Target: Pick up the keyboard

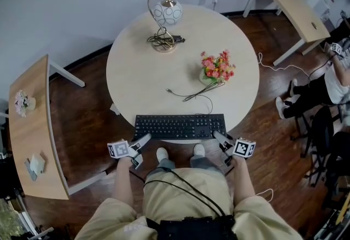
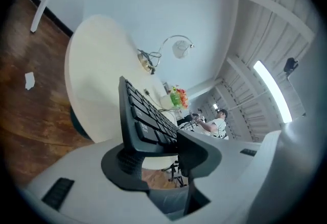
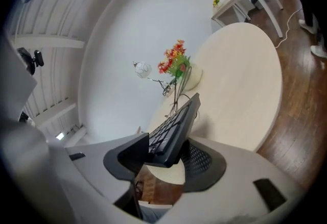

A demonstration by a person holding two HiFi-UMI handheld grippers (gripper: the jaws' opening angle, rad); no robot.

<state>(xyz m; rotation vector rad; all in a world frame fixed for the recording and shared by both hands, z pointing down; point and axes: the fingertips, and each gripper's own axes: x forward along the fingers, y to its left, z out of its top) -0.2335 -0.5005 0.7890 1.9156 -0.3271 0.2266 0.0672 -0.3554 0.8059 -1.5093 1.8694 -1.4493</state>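
Round surface (image 1: 136, 75) — black keyboard (image 1: 179, 126) over its near edge, long axis left-right across the body, prob. just clear of it. Then left tongs (image 1: 144, 140) clamped on kbd's left end, right tongs (image 1: 219, 138) clamped on right end — one per end, equally near.

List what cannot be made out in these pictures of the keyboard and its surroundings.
- Whether the keyboard has left the round table: the head view looks steeply down and shows no gap.
- Print on the keys: too small in the head view, nearly edge-on in both gripper views.
- Seated person: cut off by the head view's right edge.
- Small pale object on the side table: too small to name.
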